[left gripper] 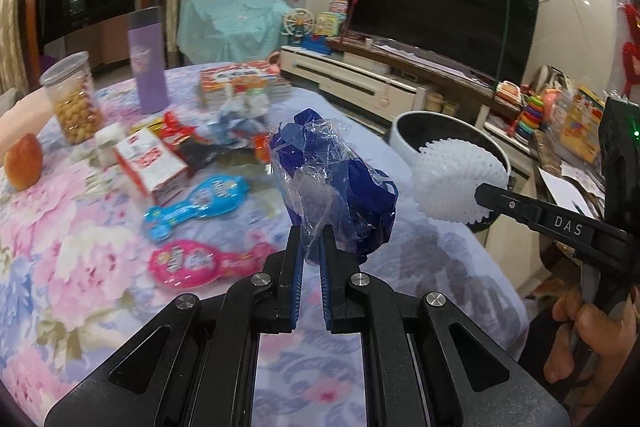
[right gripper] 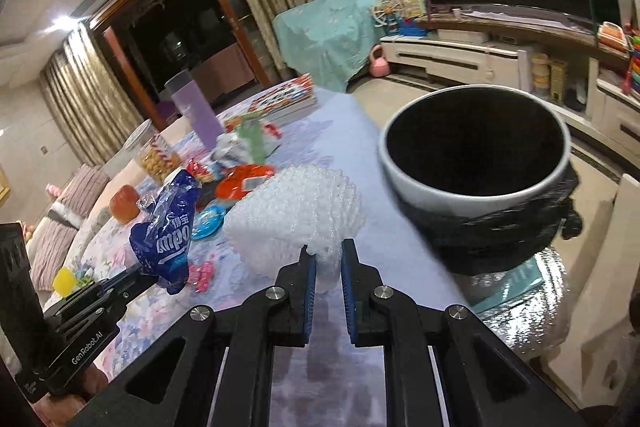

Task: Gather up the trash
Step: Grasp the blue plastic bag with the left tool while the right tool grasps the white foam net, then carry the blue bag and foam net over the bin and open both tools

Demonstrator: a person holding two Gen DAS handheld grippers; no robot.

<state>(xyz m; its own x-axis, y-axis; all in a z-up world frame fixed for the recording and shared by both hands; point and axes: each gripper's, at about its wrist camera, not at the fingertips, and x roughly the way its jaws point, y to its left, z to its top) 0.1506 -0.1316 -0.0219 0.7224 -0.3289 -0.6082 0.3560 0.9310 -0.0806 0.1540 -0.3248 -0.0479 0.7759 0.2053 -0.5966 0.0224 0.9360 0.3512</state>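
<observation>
My left gripper (left gripper: 311,233) is shut on a crumpled blue plastic wrapper (left gripper: 340,183), held above the flowered tablecloth (left gripper: 72,247). In the right wrist view that wrapper (right gripper: 166,231) hangs at the left, in the left gripper (right gripper: 150,273). My right gripper (right gripper: 328,251) is shut on a white foam fruit net (right gripper: 292,211). The left wrist view shows the net (left gripper: 452,183) in the right gripper (left gripper: 482,193), in front of the bin. The white bin with a black liner (right gripper: 476,163) stands open just beyond the table's right edge, right of both held pieces.
More wrappers (left gripper: 236,127), a red-and-white carton (left gripper: 150,167), blue and pink toy packs (left gripper: 196,207), a cookie jar (left gripper: 72,99), a purple bottle (left gripper: 147,63), books (left gripper: 244,77) and an apple (left gripper: 23,161) lie on the table. A TV (left gripper: 444,7) and low cabinet stand behind the bin.
</observation>
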